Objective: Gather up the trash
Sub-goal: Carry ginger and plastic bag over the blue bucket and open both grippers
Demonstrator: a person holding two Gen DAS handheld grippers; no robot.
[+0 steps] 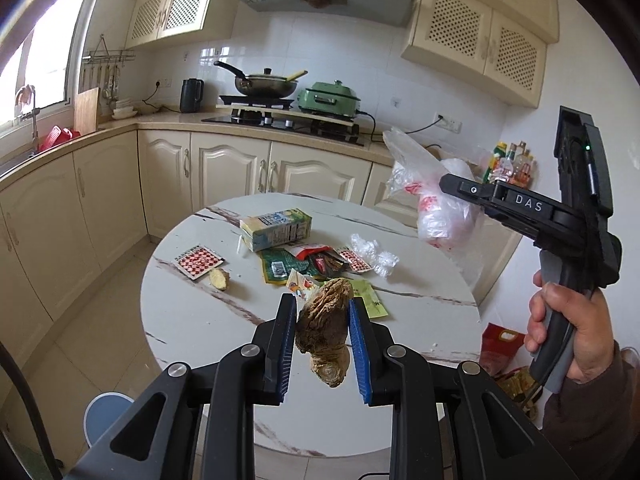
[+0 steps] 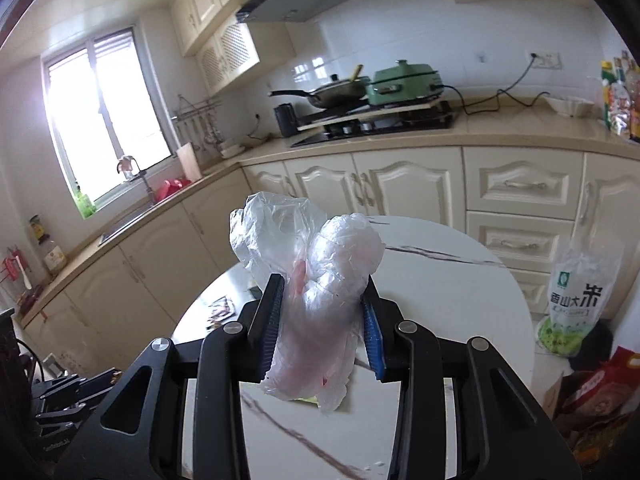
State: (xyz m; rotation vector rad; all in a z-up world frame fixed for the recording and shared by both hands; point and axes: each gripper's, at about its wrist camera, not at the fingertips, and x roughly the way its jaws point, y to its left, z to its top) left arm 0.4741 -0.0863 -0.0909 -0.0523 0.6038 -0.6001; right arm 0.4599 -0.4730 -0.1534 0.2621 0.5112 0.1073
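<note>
Right wrist: plastic bag [image 2: 316, 280] hides table litter

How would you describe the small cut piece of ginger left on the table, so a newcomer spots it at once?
Start at the round marble table in the kitchen and look to its left side, away from the heap of wrappers. There a red-and-white checkered packet lies flat, and the ginger piece sits right beside it. It is the only pale, knobbly food scrap there; everything around is printed packaging.
</note>
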